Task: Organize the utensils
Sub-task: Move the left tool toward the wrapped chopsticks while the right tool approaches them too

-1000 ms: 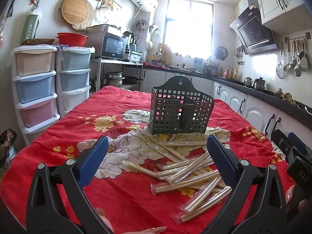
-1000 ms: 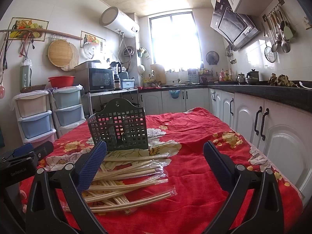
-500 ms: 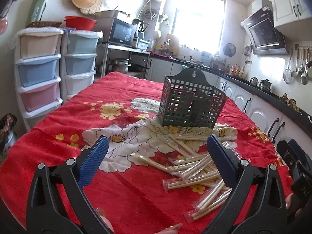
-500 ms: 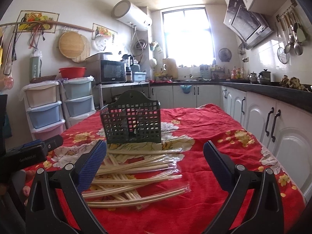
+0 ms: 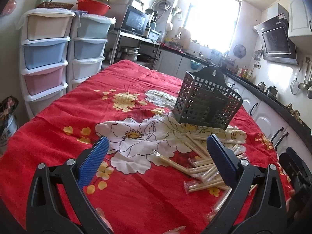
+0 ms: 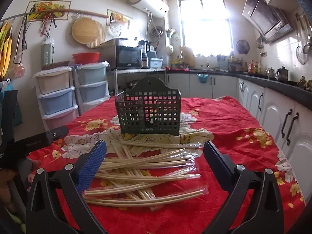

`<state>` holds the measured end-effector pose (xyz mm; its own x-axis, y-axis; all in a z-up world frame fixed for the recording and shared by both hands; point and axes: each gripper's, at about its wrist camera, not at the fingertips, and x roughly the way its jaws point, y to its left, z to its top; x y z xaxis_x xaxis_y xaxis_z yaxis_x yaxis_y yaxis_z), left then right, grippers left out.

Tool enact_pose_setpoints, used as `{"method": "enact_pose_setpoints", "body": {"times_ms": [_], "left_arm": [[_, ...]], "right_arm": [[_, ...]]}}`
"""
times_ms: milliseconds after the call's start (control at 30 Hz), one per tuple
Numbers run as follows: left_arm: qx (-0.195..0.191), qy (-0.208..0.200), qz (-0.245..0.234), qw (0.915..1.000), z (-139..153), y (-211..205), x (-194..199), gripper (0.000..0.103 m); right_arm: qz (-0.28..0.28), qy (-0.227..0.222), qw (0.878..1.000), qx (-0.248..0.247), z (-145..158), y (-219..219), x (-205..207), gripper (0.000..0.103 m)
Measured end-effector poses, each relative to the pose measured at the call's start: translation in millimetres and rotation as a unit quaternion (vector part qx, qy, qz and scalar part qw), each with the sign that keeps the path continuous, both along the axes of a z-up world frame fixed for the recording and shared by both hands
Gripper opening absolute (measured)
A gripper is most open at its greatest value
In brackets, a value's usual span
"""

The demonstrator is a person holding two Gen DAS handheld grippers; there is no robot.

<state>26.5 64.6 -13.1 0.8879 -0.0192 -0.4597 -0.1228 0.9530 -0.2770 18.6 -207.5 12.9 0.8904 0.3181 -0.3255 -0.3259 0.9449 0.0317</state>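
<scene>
Both grippers hover low over the table with their jaws spread wide and nothing between them. The left gripper (image 5: 156, 154) is tilted, so the room leans in its view; it points across the red flowered tablecloth (image 5: 64, 120) towards the dark basket (image 5: 206, 105). Its right finger (image 5: 220, 159) overlaps the near edge of the pile of wrapped chopsticks (image 5: 202, 167), though whether it touches them cannot be told. The right gripper (image 6: 155, 159) is held level and faces the basket (image 6: 149, 111) head on, with the chopsticks (image 6: 144, 175) spread in the gap between its fingers (lying on the cloth below, not gripped).

The left wrist view shows the basket from a corner, with an inner divider visible and no chopsticks seen inside, and the black body of the other gripper at the right edge. The right wrist view shows the basket's flat front and rounded back tab, the whole fan of chopsticks in clear sleeves just in front of it, and at the left edge the other gripper's black handle (image 6: 35, 142) with a hand (image 6: 7, 177) partly visible behind it.

The chopsticks lie near the middle of the table, the farthest just beside the basket's base. Bare cloth runs to the left of the pile in the left wrist view and to the right of it in the right wrist view, up to the table edge beside the white cabinets (image 6: 280, 120). Plastic drawers (image 5: 44, 58) stand past the left edge.
</scene>
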Motion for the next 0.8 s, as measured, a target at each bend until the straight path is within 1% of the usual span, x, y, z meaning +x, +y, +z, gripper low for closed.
{"method": "enact_pose_setpoints", "body": {"times_ms": [200, 333, 400, 433, 500, 567, 600, 633, 700, 800], "left_arm": [[-0.015, 0.014, -0.026, 0.9994, 2.9, 3.6, 10.6, 0.093], [-0.028, 0.034, -0.043, 0.9981, 0.5, 4.9, 20.3, 0.093], [-0.036, 0.048, -0.05, 0.9969, -1.8, 5.3, 25.5, 0.09], [-0.038, 0.05, -0.054, 0.9965, -2.4, 4.7, 26.9, 0.089], [-0.043, 0.062, -0.063, 0.9952, -4.4, 3.1, 30.4, 0.079], [-0.048, 0.072, -0.072, 0.9936, -7.6, 0.5, 33.8, 0.073], [-0.052, 0.077, -0.076, 0.9927, -9.0, 0.1, 34.7, 0.069], [-0.057, 0.084, -0.081, 0.9915, -11.1, -0.4, 36.0, 0.067], [-0.074, 0.098, -0.09, 0.9884, -15.7, -1.2, 38.7, 0.063], [-0.09, 0.115, -0.1, 0.9842, -22.2, -2.5, 43.2, 0.058]], "right_arm": [[0.009, 0.051, 0.999, 0.009, 8.1, -1.0, 32.9, 0.097], [0.001, 0.088, 0.996, 0.002, 9.3, -4.5, 58.6, 0.097], [-0.002, 0.108, 0.994, 0.003, 6.8, -7.0, 71.3, 0.097], [-0.003, 0.121, 0.993, 0.004, 5.0, -8.7, 77.3, 0.097], [-0.001, 0.139, 0.99, 0.007, 2.3, -12.4, 87.5, 0.097], [0.001, 0.154, 0.988, 0.01, -1.1, -16.1, 95.9, 0.096], [0.002, 0.159, 0.987, 0.01, -1.9, -17.4, 99.1, 0.093], [0.002, 0.164, 0.986, 0.01, -3.1, -18.3, 102.3, 0.089], [0.007, 0.175, 0.985, 0.011, -4.8, -20.4, 109.1, 0.086], [0.013, 0.186, 0.982, 0.003, -8.3, -20.4, 116.8, 0.084]]}}
